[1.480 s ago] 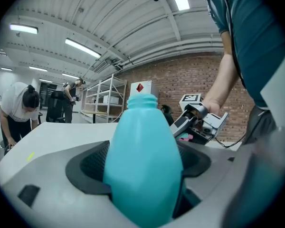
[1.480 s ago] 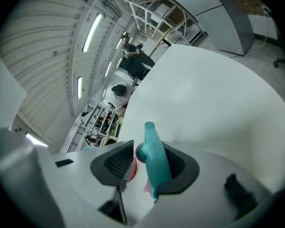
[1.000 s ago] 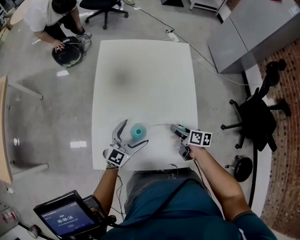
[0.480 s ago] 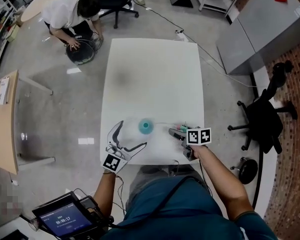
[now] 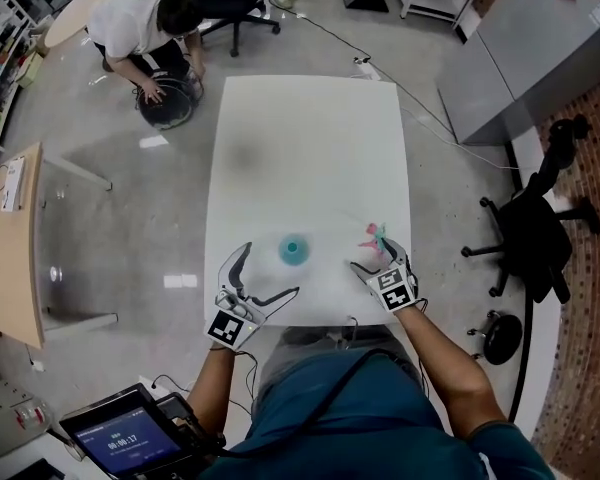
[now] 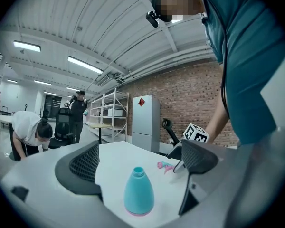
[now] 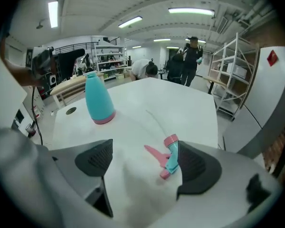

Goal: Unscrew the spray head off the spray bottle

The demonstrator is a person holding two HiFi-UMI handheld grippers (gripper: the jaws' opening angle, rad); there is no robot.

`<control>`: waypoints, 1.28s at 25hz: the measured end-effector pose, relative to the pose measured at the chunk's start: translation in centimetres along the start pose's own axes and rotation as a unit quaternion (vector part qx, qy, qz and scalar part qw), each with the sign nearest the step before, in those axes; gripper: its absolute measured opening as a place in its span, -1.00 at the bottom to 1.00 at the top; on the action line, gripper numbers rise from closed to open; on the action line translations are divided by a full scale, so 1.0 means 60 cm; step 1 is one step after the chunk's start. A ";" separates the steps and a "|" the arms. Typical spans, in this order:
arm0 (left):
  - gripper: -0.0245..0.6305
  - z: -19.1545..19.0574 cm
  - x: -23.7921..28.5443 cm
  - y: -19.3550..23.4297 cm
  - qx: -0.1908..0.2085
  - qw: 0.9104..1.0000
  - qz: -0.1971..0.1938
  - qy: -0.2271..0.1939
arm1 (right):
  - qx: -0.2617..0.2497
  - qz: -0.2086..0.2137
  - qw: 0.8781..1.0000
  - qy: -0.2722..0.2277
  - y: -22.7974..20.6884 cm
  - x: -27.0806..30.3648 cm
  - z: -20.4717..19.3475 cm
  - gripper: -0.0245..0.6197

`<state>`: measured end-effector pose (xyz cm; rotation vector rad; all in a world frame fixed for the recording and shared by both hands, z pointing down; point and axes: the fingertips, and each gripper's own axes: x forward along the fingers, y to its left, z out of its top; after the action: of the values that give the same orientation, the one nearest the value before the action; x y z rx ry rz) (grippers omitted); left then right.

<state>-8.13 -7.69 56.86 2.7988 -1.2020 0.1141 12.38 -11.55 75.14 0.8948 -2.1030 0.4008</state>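
Note:
The teal spray bottle (image 5: 293,250) stands upright and headless on the white table (image 5: 310,148), its neck open. In the left gripper view the bottle (image 6: 138,193) stands between the spread jaws of my left gripper (image 6: 142,163), and neither pad touches it. The pink and teal spray head (image 5: 376,238) lies on its side to the bottle's right. In the right gripper view the spray head (image 7: 169,158) rests on the table close to the right-hand pad, with its thin dip tube (image 7: 154,120) trailing away. My right gripper (image 7: 145,163) is opening and no longer grips the head. Both the left gripper (image 5: 270,268) and the right gripper (image 5: 382,260) hover near the table's front edge.
A person (image 5: 140,18) crouches on the floor beyond the table's far left corner, over a round black object (image 5: 167,103). A black office chair (image 5: 530,238) stands to the right, a grey cabinet (image 5: 530,48) at the far right, and a wooden desk (image 5: 5,248) to the left.
The right gripper's jaws have spread and let go of the spray head, which now lies on the table. That gripper has drawn back a little toward the front edge. The left gripper has hardly moved.

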 end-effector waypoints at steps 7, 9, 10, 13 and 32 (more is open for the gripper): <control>0.68 0.046 -0.011 -0.013 0.002 1.000 0.004 -0.011 | 0.011 -0.005 0.988 -0.154 0.019 -0.125 0.089 0.19; 0.39 0.061 -0.020 -0.038 0.004 1.000 -0.006 -0.008 | 0.011 -0.013 0.980 -0.199 0.030 -0.187 0.114 -0.45; -0.01 0.069 -0.027 -0.055 0.009 1.000 -0.011 -0.004 | 0.007 -0.017 0.975 -0.220 0.036 -0.222 0.123 -0.74; -0.92 0.097 -0.051 -0.106 0.014 1.000 -0.014 -0.002 | -0.013 -0.026 0.963 -0.269 0.059 -0.323 0.142 -0.92; -0.92 0.195 -0.314 -0.533 0.048 0.998 0.028 -0.035 | 0.029 -0.003 0.911 -0.411 0.260 -0.790 -0.071 -0.92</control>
<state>2.53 26.41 41.43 2.8736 -1.3260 0.0794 24.03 23.55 41.38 1.2520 -2.8548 0.0690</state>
